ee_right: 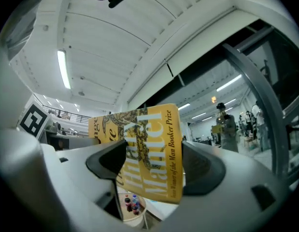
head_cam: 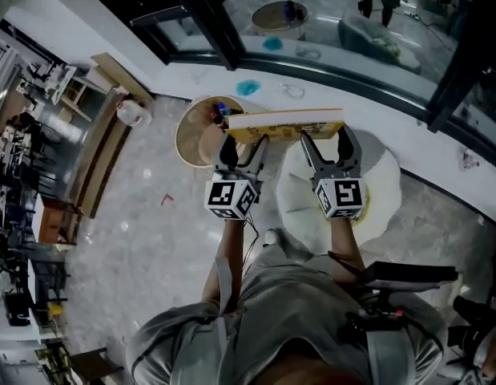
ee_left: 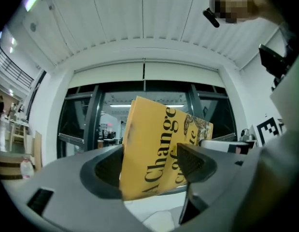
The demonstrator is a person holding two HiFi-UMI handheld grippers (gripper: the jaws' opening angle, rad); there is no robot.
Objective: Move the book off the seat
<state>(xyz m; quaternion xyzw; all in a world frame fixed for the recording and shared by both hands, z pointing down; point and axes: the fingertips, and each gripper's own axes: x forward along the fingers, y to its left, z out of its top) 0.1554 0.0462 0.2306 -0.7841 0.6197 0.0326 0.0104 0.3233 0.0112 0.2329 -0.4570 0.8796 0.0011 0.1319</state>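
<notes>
Wooden round table sits at the left, small bottles on top. Next over, the left gripper has its jaws clamped on the left end of the yellow book; in the left gripper view the cover stands right between the pads. The book is up in the air, flat between both hands, off the seat. The right gripper pinches the other end, cover wedged between its jaws. Below it, on the right, is the white seat.
</notes>
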